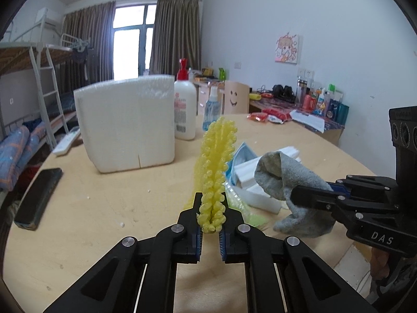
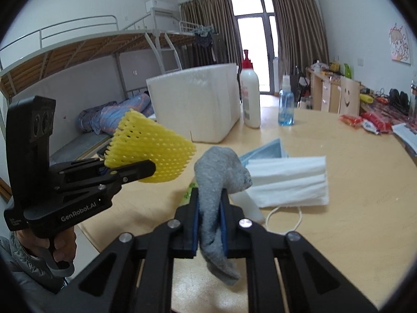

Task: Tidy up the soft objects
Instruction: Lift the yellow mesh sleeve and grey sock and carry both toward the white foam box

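Observation:
My left gripper (image 1: 210, 208) is shut on a yellow foam net sleeve (image 1: 216, 167), which stands up edge-on between the pads, lifted off the table. From the right wrist view the same yellow foam net sleeve (image 2: 149, 151) fans out flat from the left gripper (image 2: 146, 169). A grey sock (image 2: 219, 180) is pinched in my right gripper (image 2: 209, 203), its ends drooping in front of and below the pads. In the left wrist view the right gripper (image 1: 299, 195) holds the grey sock (image 1: 289, 180) at the right.
On the wooden table (image 2: 351, 208) lie white face masks (image 2: 289, 180) over a blue one (image 2: 265, 148). A white foam box (image 1: 125, 122) stands behind, with a lotion bottle (image 1: 184, 109) and blue spray bottle (image 1: 211, 112). A phone (image 1: 39, 198) and remote (image 1: 66, 140) lie left.

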Demonstrator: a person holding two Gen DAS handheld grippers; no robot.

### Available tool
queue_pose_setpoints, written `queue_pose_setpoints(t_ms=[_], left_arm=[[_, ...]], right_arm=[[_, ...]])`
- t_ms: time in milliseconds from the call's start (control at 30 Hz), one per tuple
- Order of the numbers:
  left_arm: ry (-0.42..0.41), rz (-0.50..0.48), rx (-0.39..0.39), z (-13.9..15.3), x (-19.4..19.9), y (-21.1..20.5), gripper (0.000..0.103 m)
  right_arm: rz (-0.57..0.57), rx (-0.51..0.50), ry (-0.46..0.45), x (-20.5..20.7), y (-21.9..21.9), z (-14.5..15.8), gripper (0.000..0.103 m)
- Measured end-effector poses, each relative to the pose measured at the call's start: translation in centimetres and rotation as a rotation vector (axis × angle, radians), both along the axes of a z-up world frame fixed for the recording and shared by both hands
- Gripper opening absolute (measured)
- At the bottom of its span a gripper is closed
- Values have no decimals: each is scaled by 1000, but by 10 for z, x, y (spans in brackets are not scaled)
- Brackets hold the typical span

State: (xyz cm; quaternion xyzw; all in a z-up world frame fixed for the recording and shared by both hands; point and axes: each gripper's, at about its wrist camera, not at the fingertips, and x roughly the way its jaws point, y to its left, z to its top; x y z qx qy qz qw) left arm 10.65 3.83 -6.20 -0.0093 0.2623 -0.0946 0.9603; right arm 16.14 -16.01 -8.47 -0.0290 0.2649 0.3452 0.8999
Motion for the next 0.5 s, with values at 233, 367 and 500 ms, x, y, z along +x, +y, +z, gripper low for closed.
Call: queue_pose_setpoints(t_ms=[233,367,500], left_arm=[[-59,-1,13,20,-20,-6,10],[-98,7,26,30,-33,-9,10],[-135,16,31,40,-46,-10,10]], right_arm=[[-17,25,-68,-16,-8,19,16],[-29,31,-109,-25,-14,28,16],[-34,47,-143,-36,-17,36,16]])
